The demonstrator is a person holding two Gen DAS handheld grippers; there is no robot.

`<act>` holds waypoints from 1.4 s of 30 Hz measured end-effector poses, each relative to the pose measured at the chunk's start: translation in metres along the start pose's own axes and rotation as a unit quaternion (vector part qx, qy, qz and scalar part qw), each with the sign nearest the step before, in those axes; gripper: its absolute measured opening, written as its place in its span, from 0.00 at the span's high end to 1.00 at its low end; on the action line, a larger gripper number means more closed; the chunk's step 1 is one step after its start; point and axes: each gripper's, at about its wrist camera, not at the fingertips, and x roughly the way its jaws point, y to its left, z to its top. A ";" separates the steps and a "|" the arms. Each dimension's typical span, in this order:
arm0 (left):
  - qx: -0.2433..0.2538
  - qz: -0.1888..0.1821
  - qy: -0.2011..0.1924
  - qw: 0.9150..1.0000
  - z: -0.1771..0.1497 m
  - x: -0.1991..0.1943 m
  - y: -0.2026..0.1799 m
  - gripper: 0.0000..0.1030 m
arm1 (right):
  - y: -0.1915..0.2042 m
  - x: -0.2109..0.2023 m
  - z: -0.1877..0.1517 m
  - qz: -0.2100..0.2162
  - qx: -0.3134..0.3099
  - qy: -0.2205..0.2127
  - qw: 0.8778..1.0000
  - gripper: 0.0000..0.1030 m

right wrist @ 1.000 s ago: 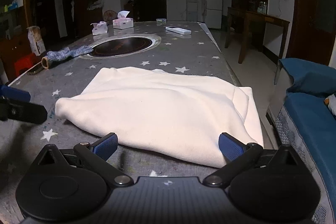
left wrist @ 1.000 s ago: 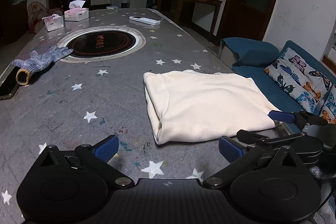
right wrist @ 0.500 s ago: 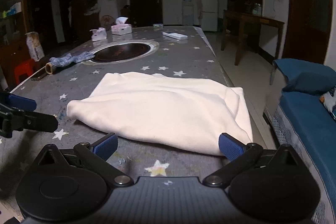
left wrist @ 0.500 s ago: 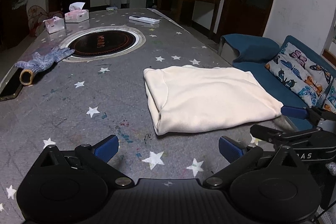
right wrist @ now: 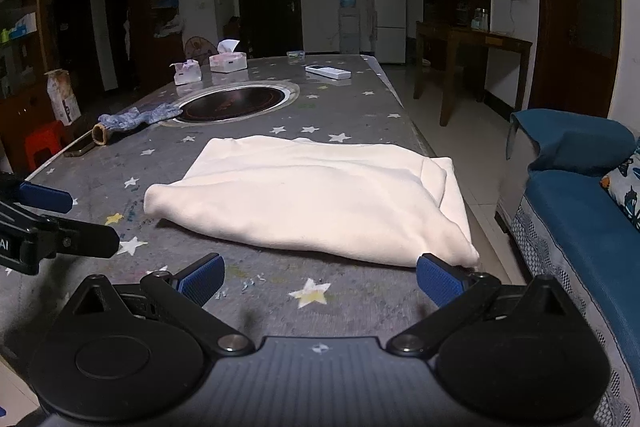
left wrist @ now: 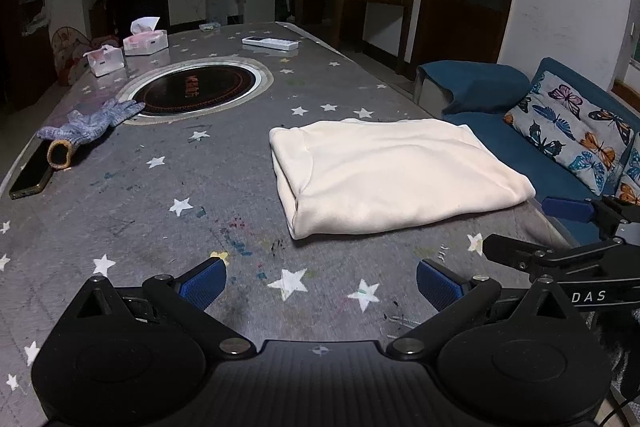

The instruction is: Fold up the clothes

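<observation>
A cream garment (left wrist: 392, 175) lies folded into a thick rectangle on the grey star-patterned table (left wrist: 180, 227), near the table's right edge. In the right wrist view the same garment (right wrist: 316, 195) fills the middle. My left gripper (left wrist: 320, 281) stands open above bare table, short of the garment's near left corner, with nothing between its fingers. My right gripper (right wrist: 318, 281) is open too, just in front of the garment's near edge; its right fingertip (right wrist: 438, 277) sits close to the garment's near right corner. Each gripper shows at the edge of the other's view.
A round dark hotplate (left wrist: 200, 89) is set into the table further back. A grey knitted glove (left wrist: 86, 125) and a phone (left wrist: 30, 175) lie at the left edge. Two tissue boxes (left wrist: 144, 41) and a white remote (left wrist: 270, 43) sit at the far end. A blue sofa (left wrist: 520, 143) stands right of the table.
Both grippers have drawn back from the garment toward the near table edge, so it looks smaller and farther. The garment itself lies still. Both grippers stayed open.
</observation>
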 end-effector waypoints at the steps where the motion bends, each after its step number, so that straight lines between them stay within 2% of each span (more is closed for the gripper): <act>1: 0.001 0.000 -0.002 1.000 -0.001 -0.002 -0.001 0.00 | 0.001 -0.002 -0.001 -0.002 0.001 -0.002 1.000 0.00; 19: 0.027 0.008 -0.031 0.999 -0.019 -0.032 -0.016 0.00 | 0.009 -0.033 -0.016 -0.016 0.006 -0.023 1.000 0.00; 42: 0.042 0.006 -0.044 0.998 -0.022 -0.041 -0.026 0.00 | 0.010 -0.046 -0.019 -0.014 0.012 -0.040 0.999 0.00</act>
